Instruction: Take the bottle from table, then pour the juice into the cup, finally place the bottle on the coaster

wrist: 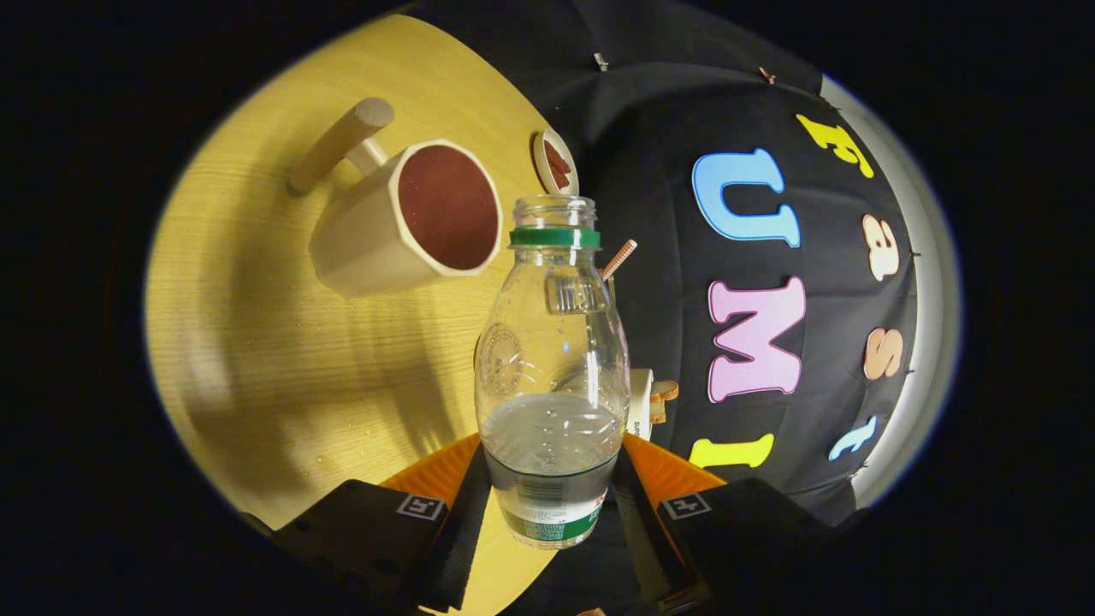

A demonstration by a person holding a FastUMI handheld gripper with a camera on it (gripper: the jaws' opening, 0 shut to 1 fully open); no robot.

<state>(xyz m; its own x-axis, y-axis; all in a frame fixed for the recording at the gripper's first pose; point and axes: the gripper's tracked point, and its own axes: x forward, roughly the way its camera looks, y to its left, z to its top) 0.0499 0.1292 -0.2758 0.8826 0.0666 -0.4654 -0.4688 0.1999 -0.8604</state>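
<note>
My gripper [552, 505] is shut on a clear, uncapped bottle [552, 342] with a green neck ring, both fingers pressing its lower, labelled part. The view is rolled, so the table looks tipped, and the clear liquid sits about a third of the way up the bottle. Beyond the fingers, past the bottle's shoulder, a cream faceted cup [411, 222] with a dark red inside and a wooden handle stands on the yellow wooden table [282, 368]. A small round coaster [556, 162] with a brown pattern lies on the table beyond the cup, close to the black cloth wall.
The table's far edge meets the black cloth wall just behind the bottle's mouth. A small white object with a brown part [648, 402] and a striped stick [619, 258] show behind the bottle against the cloth. Small droplets dot the table near the fingers.
</note>
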